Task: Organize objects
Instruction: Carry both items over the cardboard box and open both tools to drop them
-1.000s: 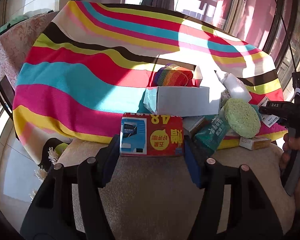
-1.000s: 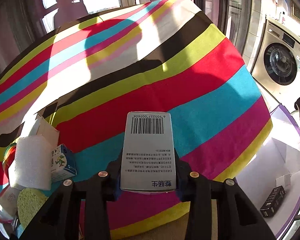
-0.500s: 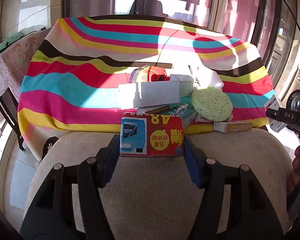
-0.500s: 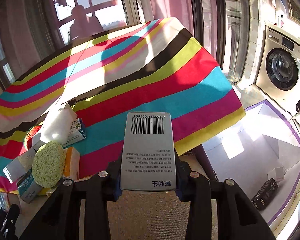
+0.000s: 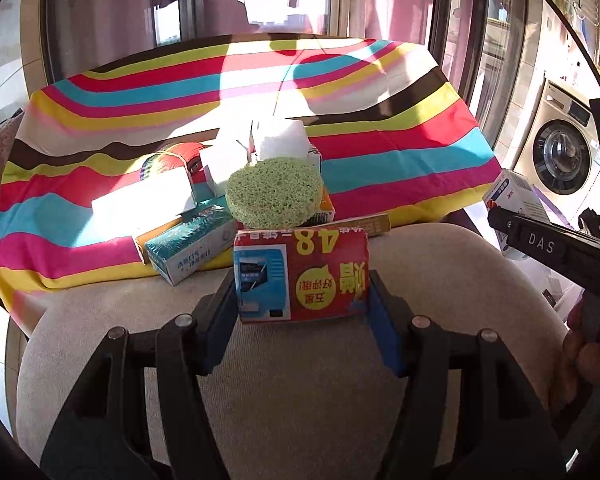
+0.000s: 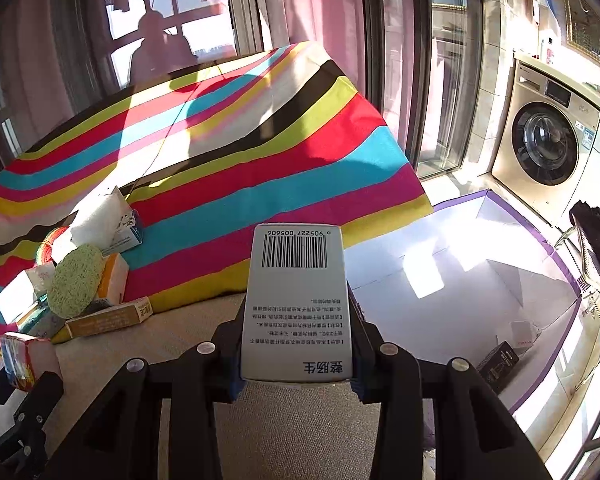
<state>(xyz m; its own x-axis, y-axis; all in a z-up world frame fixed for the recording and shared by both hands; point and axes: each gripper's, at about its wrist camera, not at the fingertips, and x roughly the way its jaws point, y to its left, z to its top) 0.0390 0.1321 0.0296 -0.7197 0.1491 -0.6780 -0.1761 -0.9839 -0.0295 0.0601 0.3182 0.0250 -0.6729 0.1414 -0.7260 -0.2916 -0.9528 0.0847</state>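
- The left gripper (image 5: 302, 300) was clamped on a red packet (image 5: 302, 276), its blue pads pressed against the packet's two short ends; the packet showed a large yellow "48" printed upside down and a blue picture panel.
- That packet hung over a beige cushion (image 5: 300, 400), just in front of a heap of things at the edge of a striped cloth (image 5: 400, 152).
- The right gripper (image 6: 296, 356) was closed narrowly on a grey box (image 6: 296, 300), gripping its long sides; the box stood on end between the fingers with a barcode at the far end and lines of small print below it.
- In the left view the grey box also appeared at the right edge, with the right gripper's black body and part of a hand (image 5: 580, 344) under it.
- The heap on the striped cloth held a round green sponge (image 5: 274, 192) leaning on an orange box (image 6: 114, 278), a teal box (image 5: 192, 246) lying beside it, a white box (image 5: 144, 200), a white wad (image 5: 282, 140) and a rainbow-coloured roll (image 5: 168, 158) behind.
- A long yellow box (image 6: 108, 316) lay at the cloth's near edge, partly on the cushion.
- To the right, on the floor, sat a large open carton (image 6: 460, 272) with purple edges; a small black box (image 6: 498, 362) and a small white box (image 6: 522, 330) lay inside it.
- A washing machine (image 6: 548, 144) stood beyond the carton.
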